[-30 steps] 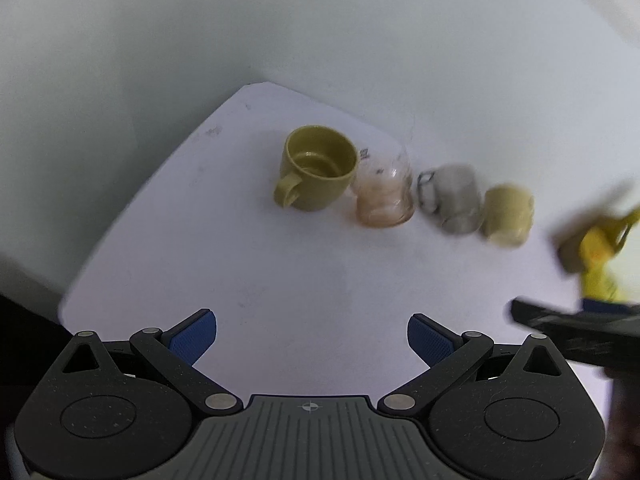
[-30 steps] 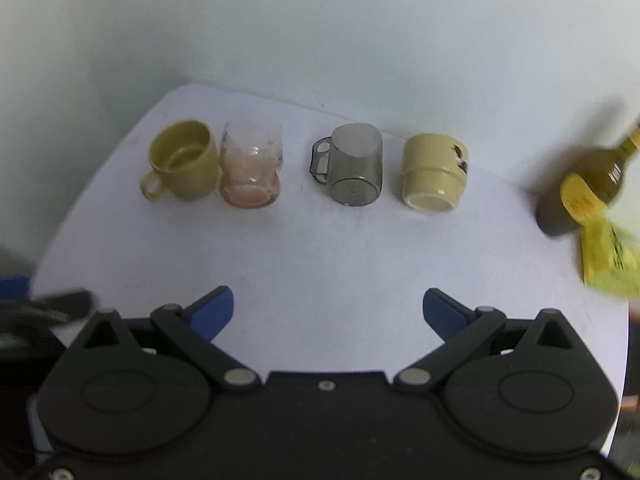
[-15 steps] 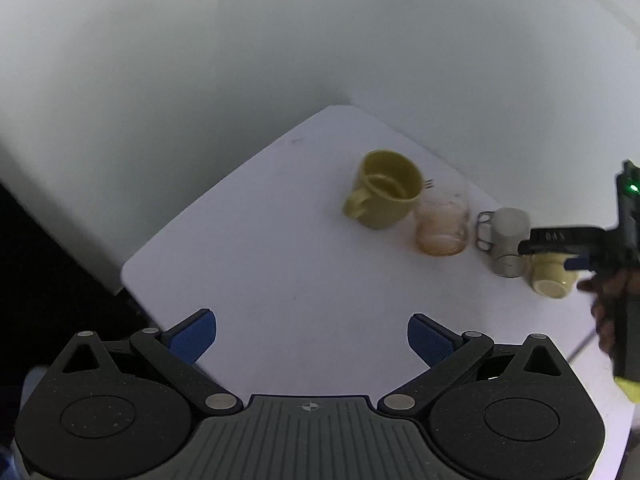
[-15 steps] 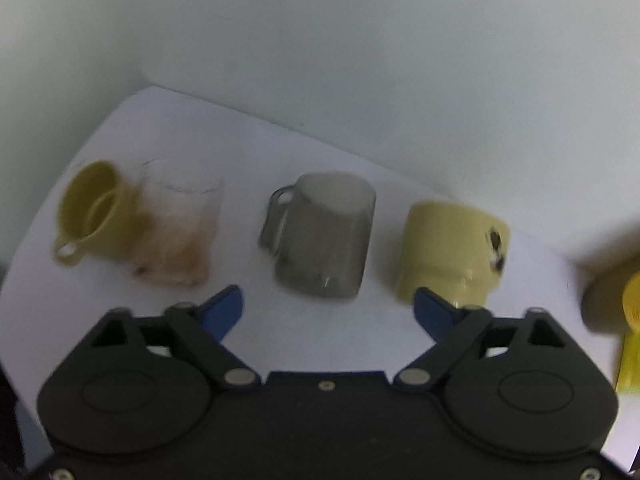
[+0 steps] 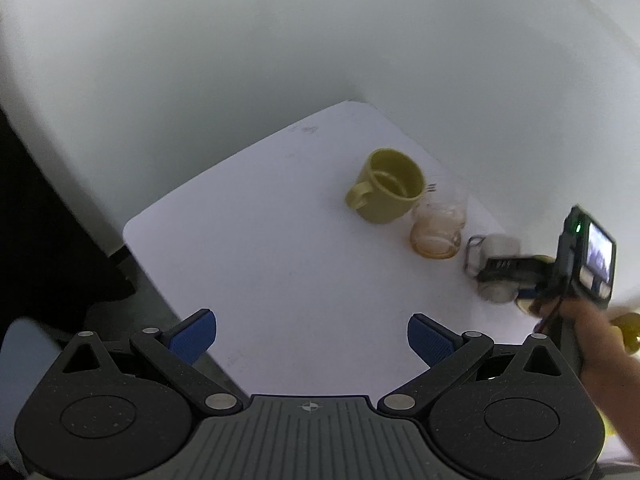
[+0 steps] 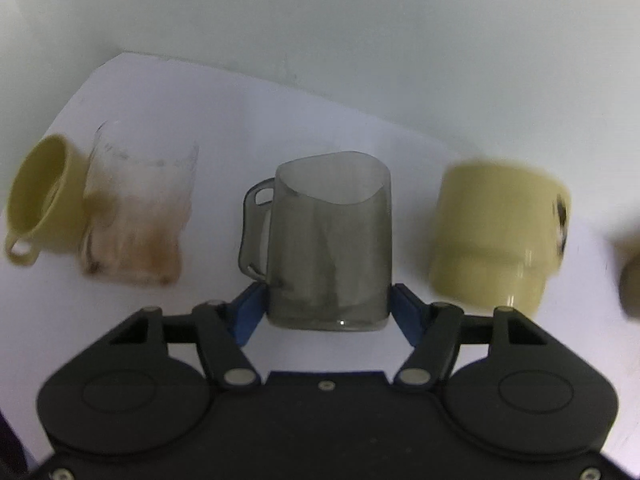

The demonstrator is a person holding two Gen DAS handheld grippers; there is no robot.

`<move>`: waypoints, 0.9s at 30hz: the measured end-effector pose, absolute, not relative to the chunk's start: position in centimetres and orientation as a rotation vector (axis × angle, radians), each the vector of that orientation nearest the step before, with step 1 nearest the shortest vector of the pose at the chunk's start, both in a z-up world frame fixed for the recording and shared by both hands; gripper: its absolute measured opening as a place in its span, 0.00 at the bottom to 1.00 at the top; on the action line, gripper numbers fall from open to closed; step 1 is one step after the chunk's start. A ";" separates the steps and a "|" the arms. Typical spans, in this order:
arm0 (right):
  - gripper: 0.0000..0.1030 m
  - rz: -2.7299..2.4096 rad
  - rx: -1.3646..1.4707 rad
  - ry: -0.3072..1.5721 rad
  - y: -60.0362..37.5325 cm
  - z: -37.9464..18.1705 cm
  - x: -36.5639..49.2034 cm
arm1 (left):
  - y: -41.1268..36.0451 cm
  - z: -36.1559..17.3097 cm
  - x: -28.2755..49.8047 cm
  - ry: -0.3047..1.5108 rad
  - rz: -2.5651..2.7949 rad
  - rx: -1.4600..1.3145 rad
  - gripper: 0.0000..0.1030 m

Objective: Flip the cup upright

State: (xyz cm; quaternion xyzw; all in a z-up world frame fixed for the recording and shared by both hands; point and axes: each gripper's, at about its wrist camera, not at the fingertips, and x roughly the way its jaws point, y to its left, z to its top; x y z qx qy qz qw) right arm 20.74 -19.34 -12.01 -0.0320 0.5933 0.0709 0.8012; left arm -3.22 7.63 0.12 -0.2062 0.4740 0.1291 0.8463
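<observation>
White table (image 6: 248, 120) w/ four cups (image 6: 332, 240)

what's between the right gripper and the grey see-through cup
Nothing visible. The right gripper already has a blue finger on each side of the upside-down grey cup; the amber glass and pale yellow cup stand apart, off to either side.

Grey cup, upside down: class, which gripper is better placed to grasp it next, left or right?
Right. The right gripper already straddles the grey cup, pads beside its rim. The left gripper hangs open, far from it.
</observation>
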 end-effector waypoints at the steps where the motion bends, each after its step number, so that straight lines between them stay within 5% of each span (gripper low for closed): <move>1: 0.65 0.153 -0.065 1.275 -19.4 -12.0 20.3 | 7.5 0.1 -2.9 0.999 0.262 -0.430 1.00; 13: 0.73 0.195 0.048 1.277 -22.1 -10.1 12.2 | 5.9 -0.9 -1.3 1.028 0.109 -0.395 1.00; 27: 0.67 0.172 0.085 1.221 -21.5 -9.2 17.0 | 6.3 0.0 -2.0 1.018 0.148 -0.356 1.00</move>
